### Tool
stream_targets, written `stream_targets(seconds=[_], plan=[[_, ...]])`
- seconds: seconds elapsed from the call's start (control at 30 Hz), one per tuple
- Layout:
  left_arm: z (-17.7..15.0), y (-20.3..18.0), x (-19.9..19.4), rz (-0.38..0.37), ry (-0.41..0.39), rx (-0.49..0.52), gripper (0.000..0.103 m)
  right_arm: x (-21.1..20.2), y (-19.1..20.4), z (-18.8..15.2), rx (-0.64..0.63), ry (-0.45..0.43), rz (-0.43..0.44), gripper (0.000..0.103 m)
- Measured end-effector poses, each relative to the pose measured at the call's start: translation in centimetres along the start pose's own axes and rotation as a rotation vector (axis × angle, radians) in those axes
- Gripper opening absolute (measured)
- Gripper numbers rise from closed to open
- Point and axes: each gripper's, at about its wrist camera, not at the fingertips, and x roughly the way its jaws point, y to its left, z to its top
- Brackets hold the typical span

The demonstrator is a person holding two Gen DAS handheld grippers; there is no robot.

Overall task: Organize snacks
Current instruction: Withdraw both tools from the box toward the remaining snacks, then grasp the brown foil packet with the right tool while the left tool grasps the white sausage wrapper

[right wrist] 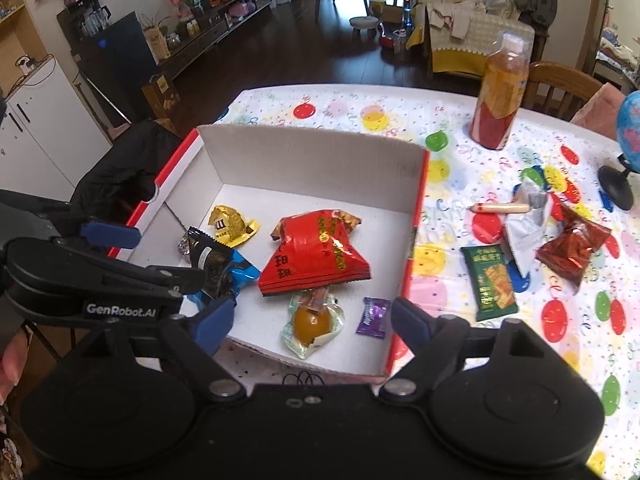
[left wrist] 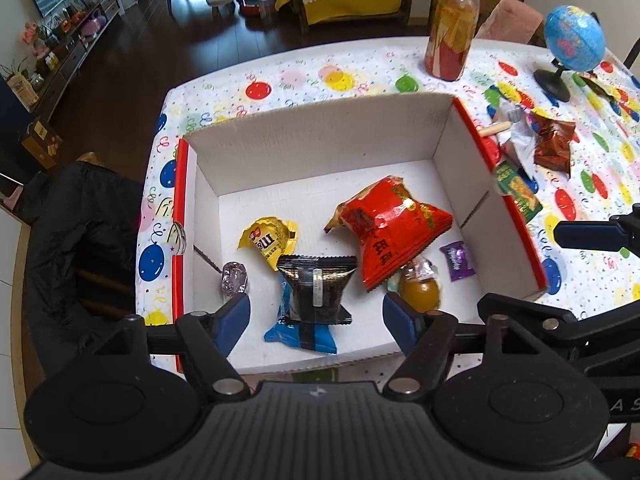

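A matt white corrugated-cardboard box [left wrist: 320,148] is seen, its outer rim glossy red. The red snack bag [left wrist: 390,228] and black packet [left wrist: 318,286] are wrapped in shiny, crinkled foil-like film. The bench [right wrist: 460,148] is covered by a smooth printed cloth.

A: Far edge of my table [right wrist: 400,108]?
B: I see a tall bottle [right wrist: 500,96] standing upright, well apart from a blue globe [left wrist: 574,38] on its black stand.
A: Beyond?
B: A wooden chair [right wrist: 560,84], dark floor [right wrist: 280,56].
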Motion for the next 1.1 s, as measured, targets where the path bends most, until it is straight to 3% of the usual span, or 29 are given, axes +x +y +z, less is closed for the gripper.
stream_targets(seconds=[0.17,0.5,0.8,1.1], plan=[[-0.3,-0.9,-1.4,-0.01,-0.032,0.0,0.081,-1.8,-0.6,-0.4,0.01,-0.017,0.001,0.095],[0.0,-4.4,-3.0,-0.051,-0.085,0.014,0.085,-5.0,-4.3,-1.6,0.031,-0.057,0.004,0.103],[1.5,-10.4,-2.2,-0.086,-0.111,0.0,0.099,-7.2,-12.3,-3.7,0.109,-0.065,-0.045,0.103],[3.8,-17.3,0.1,-0.082,-0.105,-0.016,0.099,-7.8,-21.0,-4.4,0.197,-0.07,-0.095,0.103]])
